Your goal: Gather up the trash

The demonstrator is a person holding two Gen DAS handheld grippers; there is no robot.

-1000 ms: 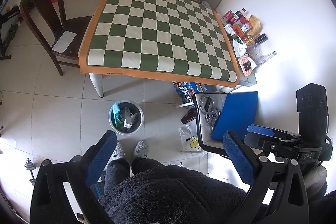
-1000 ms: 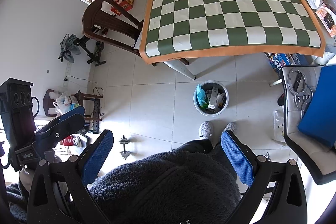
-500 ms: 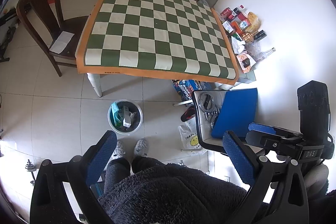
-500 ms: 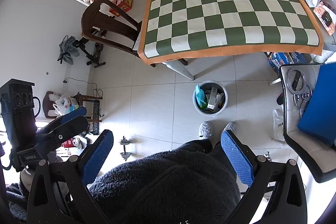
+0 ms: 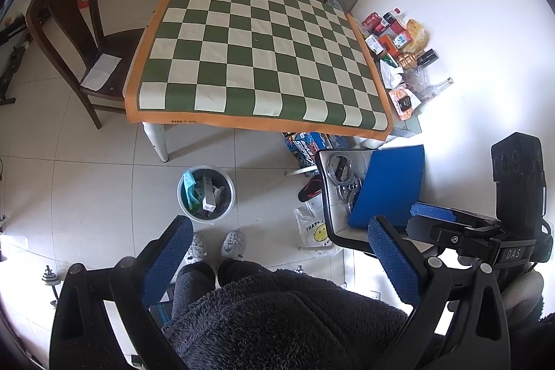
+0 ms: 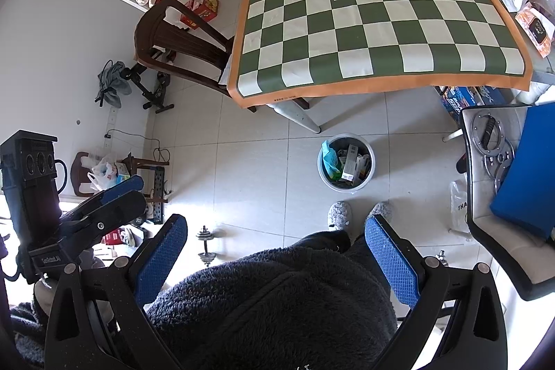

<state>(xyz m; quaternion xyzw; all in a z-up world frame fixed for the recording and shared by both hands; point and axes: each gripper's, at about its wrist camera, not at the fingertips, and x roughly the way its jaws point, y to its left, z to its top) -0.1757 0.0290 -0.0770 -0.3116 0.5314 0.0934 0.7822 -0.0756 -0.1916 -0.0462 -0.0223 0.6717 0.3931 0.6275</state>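
A round grey trash bin stands on the tiled floor in front of the table, holding several cartons and a teal wrapper; it also shows in the right wrist view. The table carries a bare green-and-white checkered cloth with an orange border. My left gripper is open and empty, held high above my lap. My right gripper is open and empty too, at the same height. Each gripper appears at the edge of the other's view.
A dark wooden chair stands left of the table. Packets and bottles lie against the wall to the right. A stool with a blue cushion is near right. A dumbbell lies on the floor.
Both views shifted slightly; the table and bin sit a little lower and nearer in frame. Both grippers stay open and empty.
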